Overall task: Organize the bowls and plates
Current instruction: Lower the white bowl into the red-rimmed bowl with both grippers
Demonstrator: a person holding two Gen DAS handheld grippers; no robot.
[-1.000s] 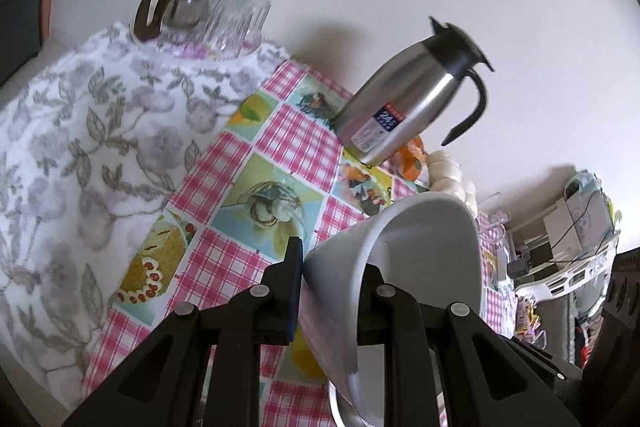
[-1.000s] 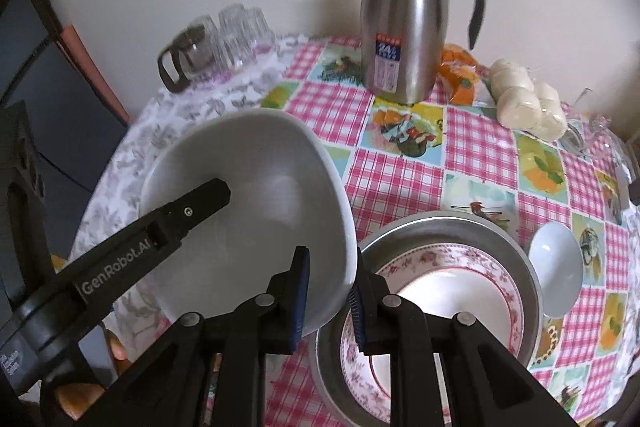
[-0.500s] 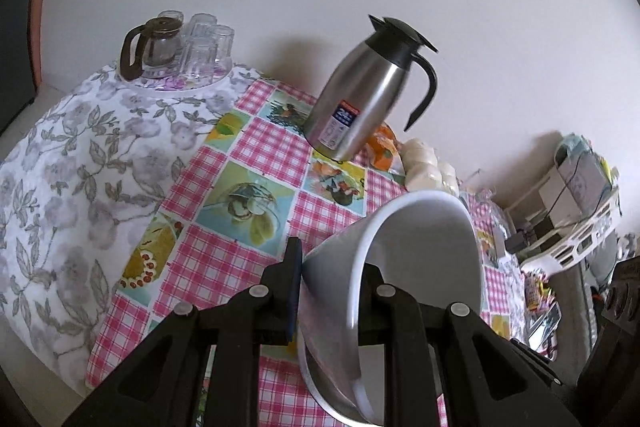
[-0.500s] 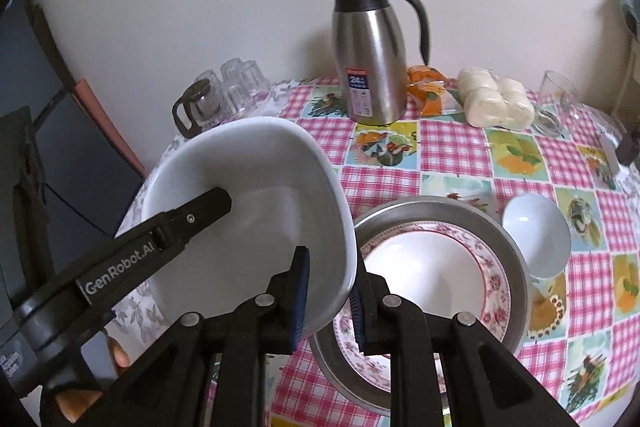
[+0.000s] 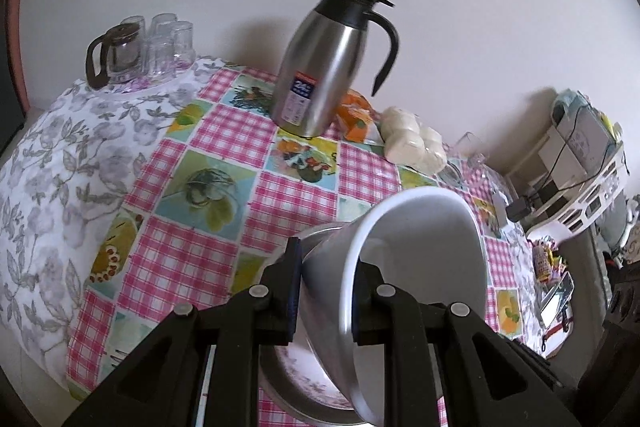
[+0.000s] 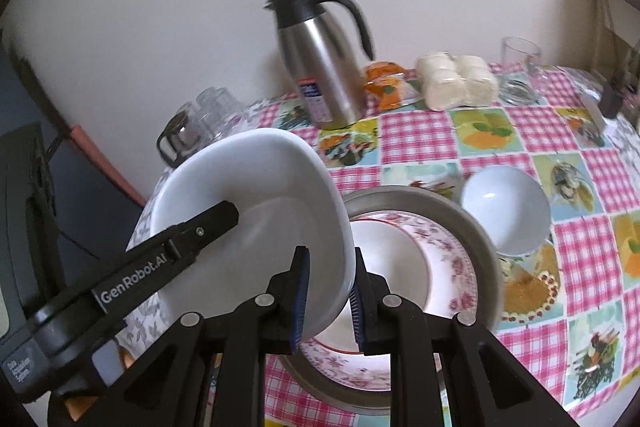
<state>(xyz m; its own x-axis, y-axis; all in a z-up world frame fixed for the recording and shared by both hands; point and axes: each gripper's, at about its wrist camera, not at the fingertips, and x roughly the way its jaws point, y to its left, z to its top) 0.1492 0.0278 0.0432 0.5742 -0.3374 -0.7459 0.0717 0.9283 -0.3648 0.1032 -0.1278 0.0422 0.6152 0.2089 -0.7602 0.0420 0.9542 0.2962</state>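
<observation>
**Right wrist view: two grippers hold one big white bowl**

The round table with the pink checked picture cloth (image 6: 412,135) is the biggest thing. On it sits a wide grey metal basin (image 6: 476,239), and a flowery pink-rimmed plate (image 6: 448,259) lies inside it. The big white smooth bowl (image 6: 260,195) is held tilted in the air, above the basin's left edge. The right gripper (image 6: 328,299) has its fingers pressed shut on the bowl's near rim. The left gripper (image 5: 324,291) pinches the rim on the far side, one finger in and one out. A small white bowl (image 6: 504,211) sits just beside the basin. A shiny steel jug with a black handle (image 6: 320,67) stands near the wall.

The big bowl hides part of the plate. The clear glasses (image 5: 164,43) at the back are blurry.
</observation>
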